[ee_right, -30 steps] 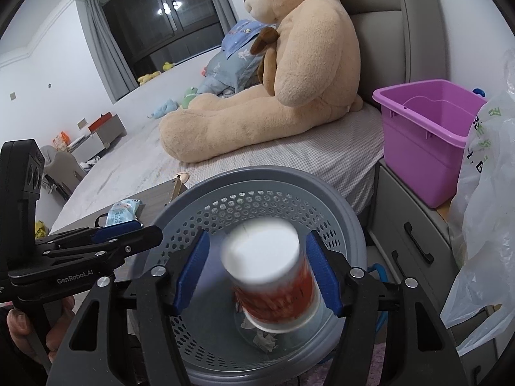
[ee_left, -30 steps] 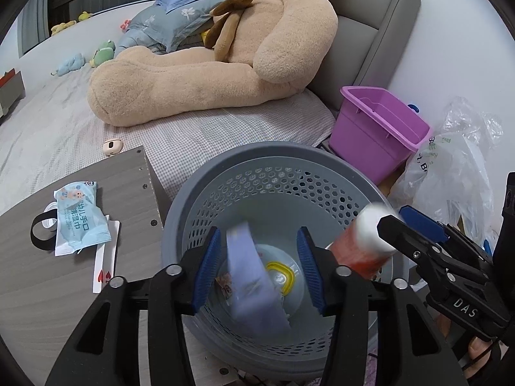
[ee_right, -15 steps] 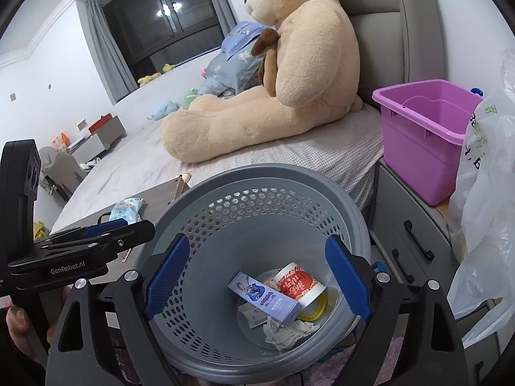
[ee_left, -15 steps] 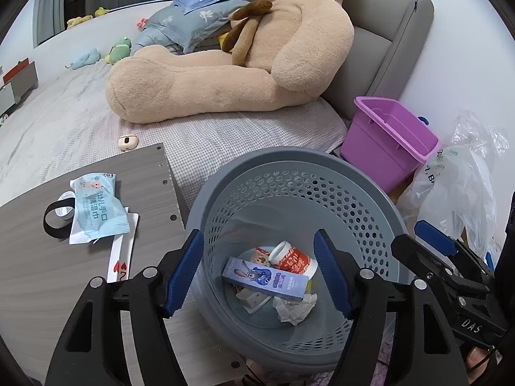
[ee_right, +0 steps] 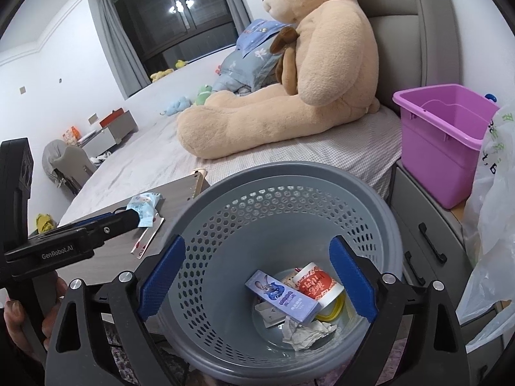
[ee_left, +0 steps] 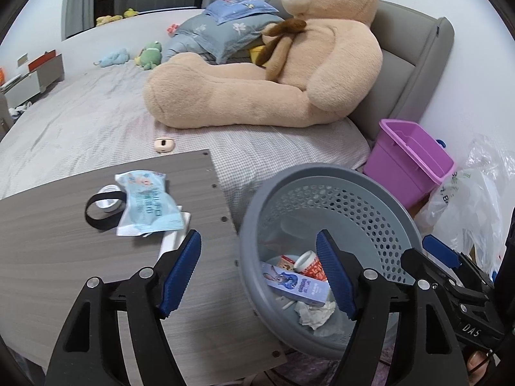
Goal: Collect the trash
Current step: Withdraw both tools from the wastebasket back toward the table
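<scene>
A grey perforated basket (ee_left: 322, 177) (ee_right: 289, 169) stands beside the wooden table (ee_left: 64, 273). In its bottom lie a purple-blue box (ee_left: 296, 284) (ee_right: 283, 296), a red and white cup (ee_left: 310, 262) (ee_right: 317, 284) and crumpled tissue (ee_left: 315, 313) (ee_right: 305, 329). My left gripper (ee_left: 257, 241) straddles the table's edge and the basket's rim, its jaws opening with nothing between them. My right gripper (ee_right: 257, 244) hangs over the basket, jaws also opening and holding nothing. A light-blue packet (ee_left: 148, 206) (ee_right: 143, 206), a black band (ee_left: 103, 209) and a flat white wrapper (ee_right: 146, 241) lie on the table.
A large teddy bear (ee_left: 273, 74) sits on the bed behind. A purple bin (ee_left: 412, 160) (ee_right: 447, 128) and a clear plastic bag (ee_left: 466, 202) stand to the right of the basket. A hand (ee_right: 19, 321) holds the left gripper's handle.
Both grippers' jaws have opened wide. The box and the cup dropped from them into the basket. The left gripper has swung left, so more of the table shows.
</scene>
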